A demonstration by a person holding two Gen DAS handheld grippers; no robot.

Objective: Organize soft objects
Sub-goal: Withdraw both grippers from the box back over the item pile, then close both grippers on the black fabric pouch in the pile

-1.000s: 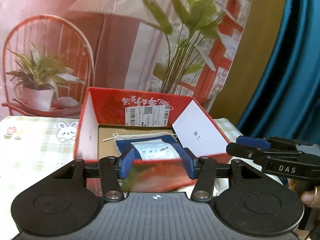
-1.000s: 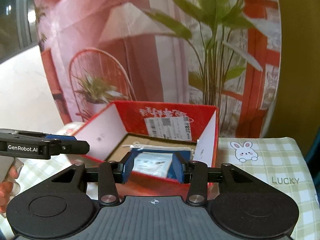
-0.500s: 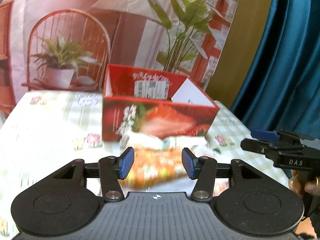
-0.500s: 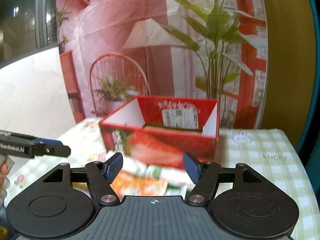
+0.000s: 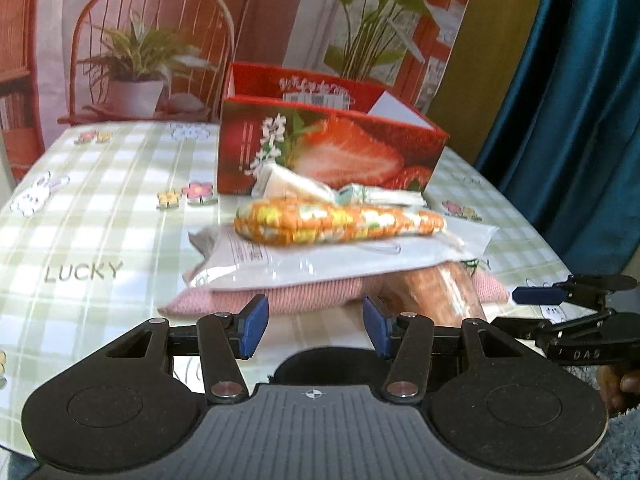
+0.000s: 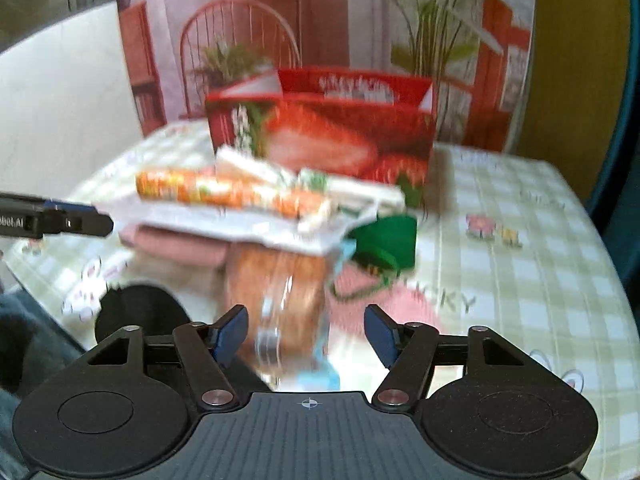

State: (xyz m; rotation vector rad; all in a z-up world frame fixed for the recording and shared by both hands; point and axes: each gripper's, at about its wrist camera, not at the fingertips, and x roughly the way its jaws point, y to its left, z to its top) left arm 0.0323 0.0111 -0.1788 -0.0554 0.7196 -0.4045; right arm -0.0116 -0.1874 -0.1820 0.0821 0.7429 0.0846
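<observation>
Several soft packets (image 5: 340, 222), an orange floral pouch topmost, lie stacked in front of the red strawberry-printed cardboard box (image 5: 332, 152), likely awaiting sorting into it. Left gripper (image 5: 316, 322) and right gripper (image 6: 308, 336) hover before the stack, jaws apart, empty.

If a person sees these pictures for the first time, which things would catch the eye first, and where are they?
The red strawberry box stands open at the far middle of the checked tablecloth. In front of it lies a loose pile of soft things: an orange patterned cloth on a white plastic packet, over a pink knitted piece. Both the left gripper and the right gripper are open, empty, at the pile's near edge.
</observation>
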